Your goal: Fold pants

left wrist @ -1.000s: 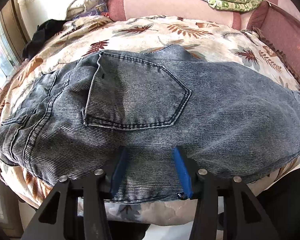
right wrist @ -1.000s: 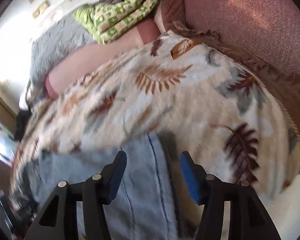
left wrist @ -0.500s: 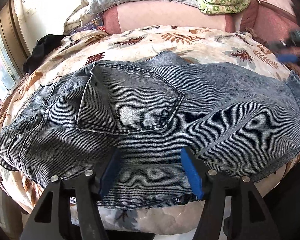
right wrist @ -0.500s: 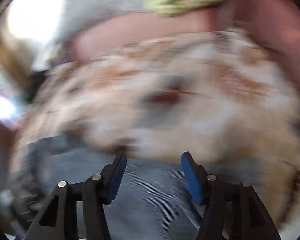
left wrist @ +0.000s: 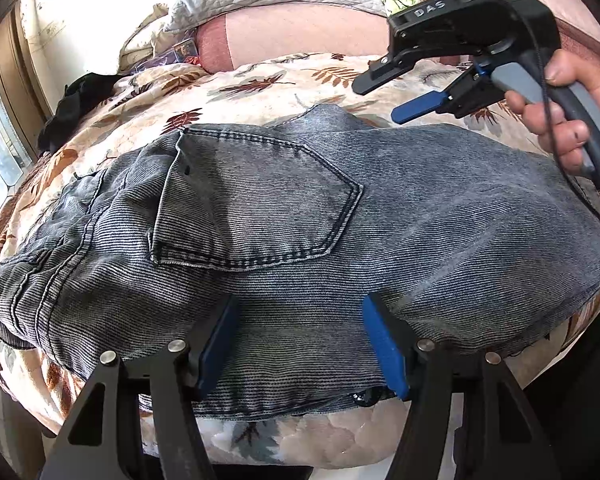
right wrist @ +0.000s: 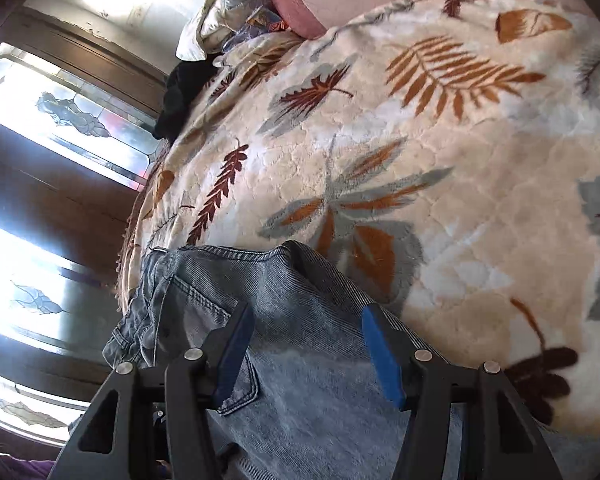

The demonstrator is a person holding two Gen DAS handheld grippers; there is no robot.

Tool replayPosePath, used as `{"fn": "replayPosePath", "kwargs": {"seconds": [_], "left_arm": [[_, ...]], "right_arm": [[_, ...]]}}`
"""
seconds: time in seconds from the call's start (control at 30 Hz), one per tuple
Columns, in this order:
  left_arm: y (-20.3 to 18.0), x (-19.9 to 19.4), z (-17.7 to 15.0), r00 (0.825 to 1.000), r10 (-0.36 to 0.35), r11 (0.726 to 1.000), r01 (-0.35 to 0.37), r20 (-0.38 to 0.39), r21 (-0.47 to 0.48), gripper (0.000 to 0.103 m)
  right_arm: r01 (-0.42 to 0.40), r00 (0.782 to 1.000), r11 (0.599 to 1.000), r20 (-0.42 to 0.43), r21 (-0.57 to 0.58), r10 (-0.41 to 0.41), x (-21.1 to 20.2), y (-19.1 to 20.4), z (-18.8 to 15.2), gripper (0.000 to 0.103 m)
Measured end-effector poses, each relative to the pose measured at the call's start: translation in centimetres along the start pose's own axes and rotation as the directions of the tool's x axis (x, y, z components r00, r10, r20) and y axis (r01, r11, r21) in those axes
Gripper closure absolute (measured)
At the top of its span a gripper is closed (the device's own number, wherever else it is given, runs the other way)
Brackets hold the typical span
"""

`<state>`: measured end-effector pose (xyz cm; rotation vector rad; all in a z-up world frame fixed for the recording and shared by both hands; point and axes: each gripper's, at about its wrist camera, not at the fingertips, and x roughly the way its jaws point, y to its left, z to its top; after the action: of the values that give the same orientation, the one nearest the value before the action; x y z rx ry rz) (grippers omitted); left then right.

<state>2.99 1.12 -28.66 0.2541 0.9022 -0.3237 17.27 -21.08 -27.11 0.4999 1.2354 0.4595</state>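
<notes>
Here the pants [left wrist: 300,216] are lying lengthwise across the leaf-print blanket [right wrist: 440,152], directly under the left gripper [left wrist: 300,344], its jaws spread and pinching nothing. The right gripper [right wrist: 304,352], likewise spread, is probably hovering over the far edge.

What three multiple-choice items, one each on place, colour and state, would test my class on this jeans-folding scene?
1. Where do the jeans lie?
A. on a leaf-print blanket
B. on a wooden floor
C. in a basket

2. What colour are the pads of the left gripper?
A. red
B. blue
C. green

3. How do the jaws of the right gripper stand?
A. clamped on a sock
B. shut and empty
C. apart, over the denim

Answers: 1 A, leaf-print blanket shows all round the jeans; 2 B, both pads are blue; 3 C, denim shows in the gap between them.
</notes>
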Motion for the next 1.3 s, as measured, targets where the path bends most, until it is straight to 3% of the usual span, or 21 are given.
{"fn": "replayPosePath", "kwargs": {"seconds": [0.4, 0.47, 0.53, 0.6, 0.7, 0.93, 1.07, 1.13, 1.2, 1.27, 1.3], "left_arm": [[-0.1, 0.1, 0.1, 1.0, 0.008, 1.0, -0.008, -0.004, -0.005, 0.037], [-0.1, 0.1, 0.1, 1.0, 0.01, 1.0, -0.01, -0.004, -0.006, 0.037], [-0.2, 0.1, 0.1, 1.0, 0.01, 1.0, -0.01, -0.004, -0.007, 0.037], [-0.2, 0.1, 0.1, 1.0, 0.011, 1.0, -0.011, -0.004, -0.007, 0.036], [-0.1, 0.1, 0.1, 1.0, 0.012, 1.0, -0.012, -0.003, -0.007, 0.036], [-0.2, 0.2, 0.0, 1.0, 0.019, 1.0, -0.019, 0.005, -0.001, 0.035], [-0.2, 0.2, 0.0, 1.0, 0.022, 1.0, -0.022, 0.009, 0.002, 0.035], [-0.3, 0.1, -0.1, 1.0, 0.022, 1.0, -0.022, 0.01, 0.001, 0.035], [-0.3, 0.1, -0.1, 1.0, 0.024, 1.0, -0.024, 0.01, 0.001, 0.035], [-0.4, 0.1, -0.1, 1.0, 0.026, 1.0, -0.026, 0.009, -0.001, 0.035], [-0.4, 0.1, 0.0, 1.0, 0.026, 1.0, -0.026, 0.009, -0.002, 0.035]], "right_arm": [[0.013, 0.998, 1.0, -0.064, -0.014, -0.014, 3.1, -0.7, 0.7, 0.043], [0.008, 0.998, 1.0, -0.066, -0.026, -0.01, 3.2, -0.6, 0.6, 0.05], [-0.004, 0.996, 0.999, -0.091, -0.043, 0.0, 3.5, -0.2, 0.4, 0.081], [0.017, 0.994, 0.997, -0.107, -0.08, -0.025, 3.7, 0.3, 0.1, 0.092], [0.073, 0.993, 0.988, -0.079, -0.133, -0.084, 3.6, 1.4, -0.2, 0.097], [0.126, 0.988, 0.99, 0.096, -0.067, -0.119, 1.4, 1.2, 1.3, 0.099], [0.177, 0.982, 0.984, 0.073, -0.032, -0.174, 2.5, -0.1, 1.6, 0.099], [0.115, 0.993, 0.993, 0.025, -0.001, -0.115, 2.3, -0.8, 1.6, 0.099], [0.107, 0.993, 0.994, 0.044, 0.009, -0.108, 1.2, -0.8, 1.5, 0.097], [0.102, 0.993, 0.994, 0.063, -0.033, -0.1, 0.1, -0.4, 1.4, 0.082], [0.083, 0.995, 0.996, 0.054, -0.038, -0.081, -0.2, -0.3, 1.2, 0.065]]}}
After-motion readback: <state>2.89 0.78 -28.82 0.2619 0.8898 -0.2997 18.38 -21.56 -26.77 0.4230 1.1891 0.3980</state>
